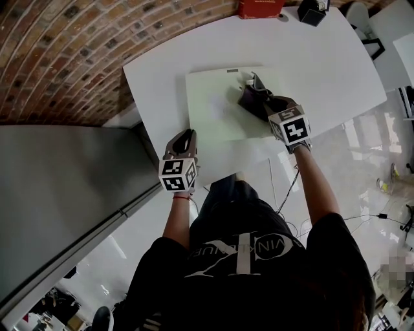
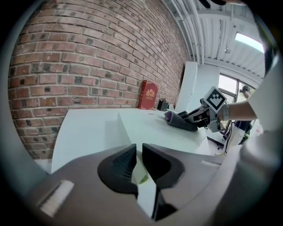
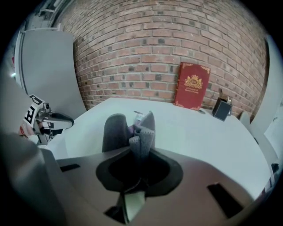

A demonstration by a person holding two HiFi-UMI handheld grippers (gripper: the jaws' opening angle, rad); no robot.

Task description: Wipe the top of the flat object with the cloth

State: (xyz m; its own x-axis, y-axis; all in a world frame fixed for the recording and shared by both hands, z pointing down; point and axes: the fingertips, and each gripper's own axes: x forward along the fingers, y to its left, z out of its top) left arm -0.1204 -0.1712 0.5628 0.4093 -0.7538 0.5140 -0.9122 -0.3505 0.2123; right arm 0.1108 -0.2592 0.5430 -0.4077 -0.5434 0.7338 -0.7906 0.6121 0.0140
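Observation:
A pale green flat board (image 1: 213, 106) lies on the white table (image 1: 323, 64). My right gripper (image 1: 261, 97) is over the board's right part, shut on a dark grey cloth (image 1: 250, 98) that rests bunched on the board. In the right gripper view the cloth (image 3: 132, 130) sticks up out of the jaws of the right gripper (image 3: 137, 148). My left gripper (image 1: 187, 134) is at the board's front left corner, with its jaws closed on the board's edge (image 2: 140, 172). The left gripper view also shows the cloth (image 2: 181, 122) and the right gripper (image 2: 199, 115) further along the board.
A red book (image 1: 259, 8) and a small black box (image 1: 312, 11) stand at the table's far edge by the brick wall (image 1: 58, 52). A grey panel (image 1: 58, 187) runs along the left. Cables lie on the floor (image 1: 381, 216) at the right.

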